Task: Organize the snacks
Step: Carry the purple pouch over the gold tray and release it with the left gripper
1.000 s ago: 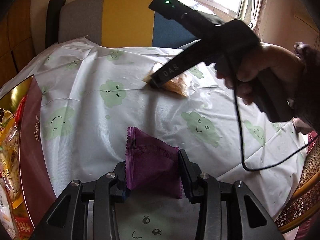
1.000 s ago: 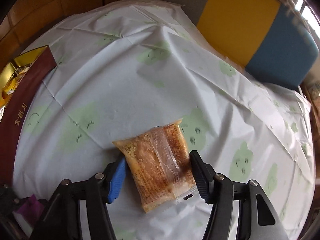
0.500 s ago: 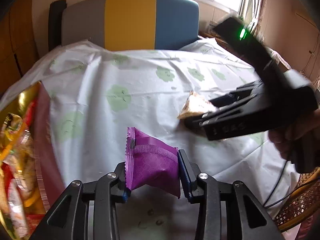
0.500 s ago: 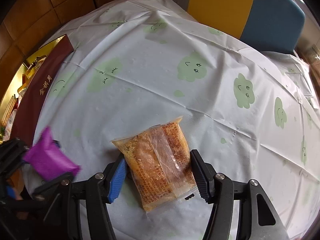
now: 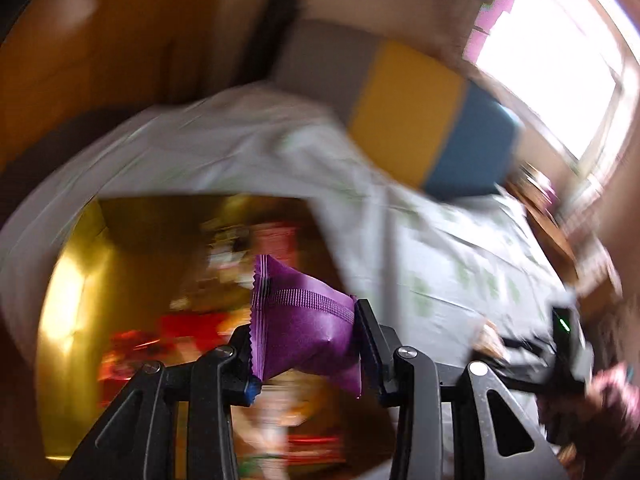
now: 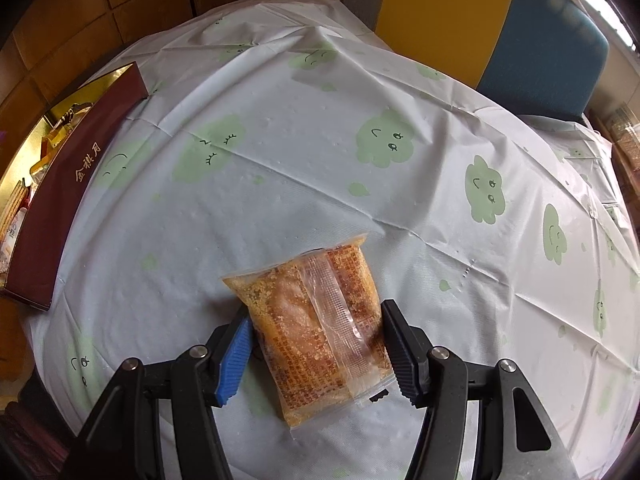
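Note:
My left gripper (image 5: 306, 344) is shut on a purple snack packet (image 5: 304, 332) and holds it above the open gold-lined snack box (image 5: 76, 264); this view is motion-blurred. My right gripper (image 6: 316, 344) is shut on an orange clear-wrapped snack packet (image 6: 316, 320) just above the white tablecloth (image 6: 320, 152). The box shows at the left in the right wrist view as a maroon wall (image 6: 76, 188). The right gripper's body shows at the lower right of the left wrist view (image 5: 560, 352).
The box holds several red and yellow snack packs (image 5: 168, 332). A grey, yellow and blue chair back (image 6: 480, 20) stands behind the table. A bright window (image 5: 560, 60) is at the upper right.
My left gripper has swung left with the purple packet, from over the tablecloth to over the open box. My right gripper still holds the orange packet, now further out over the cloth.

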Demonstrator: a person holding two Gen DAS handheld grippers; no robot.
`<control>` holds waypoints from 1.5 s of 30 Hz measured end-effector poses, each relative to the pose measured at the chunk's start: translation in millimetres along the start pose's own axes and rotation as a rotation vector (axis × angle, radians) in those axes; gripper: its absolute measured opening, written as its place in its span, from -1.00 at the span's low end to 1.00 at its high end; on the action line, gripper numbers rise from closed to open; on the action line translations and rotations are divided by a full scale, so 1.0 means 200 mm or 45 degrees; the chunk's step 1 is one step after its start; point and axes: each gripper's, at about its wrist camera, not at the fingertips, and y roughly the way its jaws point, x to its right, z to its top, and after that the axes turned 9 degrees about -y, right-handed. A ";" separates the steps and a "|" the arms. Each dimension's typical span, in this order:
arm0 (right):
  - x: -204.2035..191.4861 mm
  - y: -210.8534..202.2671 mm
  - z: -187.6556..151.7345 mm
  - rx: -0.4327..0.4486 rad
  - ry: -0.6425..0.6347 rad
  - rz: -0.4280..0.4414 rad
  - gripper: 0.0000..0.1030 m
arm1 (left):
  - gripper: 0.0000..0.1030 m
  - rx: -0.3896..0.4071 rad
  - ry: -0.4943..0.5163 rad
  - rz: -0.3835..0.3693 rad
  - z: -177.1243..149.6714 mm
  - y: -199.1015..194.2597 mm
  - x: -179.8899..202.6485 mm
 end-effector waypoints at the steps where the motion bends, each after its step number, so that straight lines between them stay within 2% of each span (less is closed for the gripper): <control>1: 0.00 -0.01 0.00 -0.001 0.000 0.000 0.20 | -0.23 -0.018 -0.062 0.021 0.03 0.03 -0.07; 3: -0.01 -0.01 0.01 -0.001 -0.001 -0.001 0.20 | -0.23 -0.049 -0.168 0.079 0.09 0.08 -0.23; 7: 0.01 -0.02 0.01 -0.001 -0.003 -0.003 0.20 | -0.22 -0.090 -0.248 0.158 0.16 0.17 -0.42; 11: 0.01 -0.01 0.01 -0.001 -0.003 -0.003 0.20 | -0.19 -0.147 -0.301 0.198 0.20 0.31 -0.49; 16: 0.01 -0.02 0.01 0.002 -0.009 -0.009 0.20 | -0.14 -0.202 -0.275 0.239 0.19 0.42 -0.53; 20: 0.01 -0.02 0.01 0.002 -0.009 -0.008 0.20 | 0.17 -0.200 -0.263 0.267 0.18 0.42 -0.55; 23: 0.01 -0.02 0.01 0.002 -0.009 -0.009 0.21 | 0.32 -0.148 -0.237 0.309 0.17 0.35 -0.55; 31: 0.00 -0.02 0.02 0.005 -0.025 -0.027 0.21 | 0.32 0.074 -0.054 0.457 0.07 0.06 -0.39; 37: -0.01 -0.03 0.02 0.010 -0.040 -0.046 0.20 | 0.32 0.210 0.037 0.470 -0.04 -0.10 -0.24; 45: -0.02 -0.04 0.01 0.013 -0.051 -0.060 0.19 | 0.32 0.310 0.121 0.463 -0.14 -0.21 -0.09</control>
